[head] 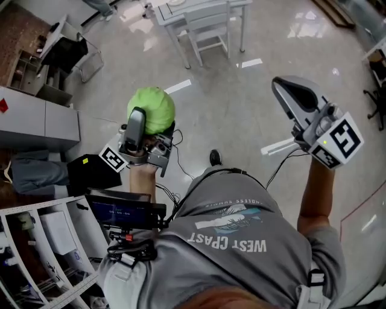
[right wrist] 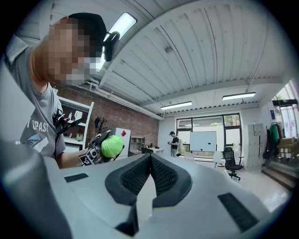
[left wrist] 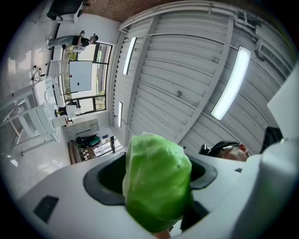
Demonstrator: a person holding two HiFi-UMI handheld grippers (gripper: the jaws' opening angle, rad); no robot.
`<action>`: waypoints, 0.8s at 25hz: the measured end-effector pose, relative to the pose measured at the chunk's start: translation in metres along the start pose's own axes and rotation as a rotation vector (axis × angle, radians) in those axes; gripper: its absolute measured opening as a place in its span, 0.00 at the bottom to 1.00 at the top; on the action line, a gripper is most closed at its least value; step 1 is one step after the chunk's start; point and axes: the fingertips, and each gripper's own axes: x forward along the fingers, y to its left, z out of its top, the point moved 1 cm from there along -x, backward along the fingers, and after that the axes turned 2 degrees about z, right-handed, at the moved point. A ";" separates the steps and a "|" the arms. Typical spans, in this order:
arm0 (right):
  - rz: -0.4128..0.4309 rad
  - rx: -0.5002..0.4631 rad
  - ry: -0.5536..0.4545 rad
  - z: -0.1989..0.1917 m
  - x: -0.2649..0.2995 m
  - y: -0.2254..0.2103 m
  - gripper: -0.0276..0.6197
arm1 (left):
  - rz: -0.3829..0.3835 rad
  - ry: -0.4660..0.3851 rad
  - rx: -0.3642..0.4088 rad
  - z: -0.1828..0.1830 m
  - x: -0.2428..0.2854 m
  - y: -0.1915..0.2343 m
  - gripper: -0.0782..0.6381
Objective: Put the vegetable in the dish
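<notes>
Floor (head: 241, 114), glossy grey, spreads open in front of the white table (head: 175, 13) and its chair (head: 208, 33). A grey cabinet (head: 36, 124) and white shelving (head: 45, 241) close in the side left of the table. Nearer than the table, the left gripper (head: 146, 124) tilts upward, clamped on the green vegetable (left wrist: 158, 184) in mid-air. The right gripper (right wrist: 150, 161), off to the table's right, is held level, its jaws pressed together and holding nothing.

The glossy grey floor (head: 253, 102) bears a white chair (head: 208, 30) and a grey cabinet (head: 36, 121). Two white tape strips (head: 178, 86) lie on it.
</notes>
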 end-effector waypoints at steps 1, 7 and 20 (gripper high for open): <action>0.005 0.002 -0.011 0.000 0.003 -0.002 0.05 | 0.002 0.003 -0.004 0.001 0.002 0.006 0.61; 0.042 0.012 -0.019 -0.013 0.061 -0.091 0.05 | 0.004 0.032 -0.010 0.034 0.064 0.093 0.61; 0.009 0.040 -0.024 -0.018 0.099 -0.186 0.05 | -0.047 0.115 -0.078 0.035 0.158 0.183 0.61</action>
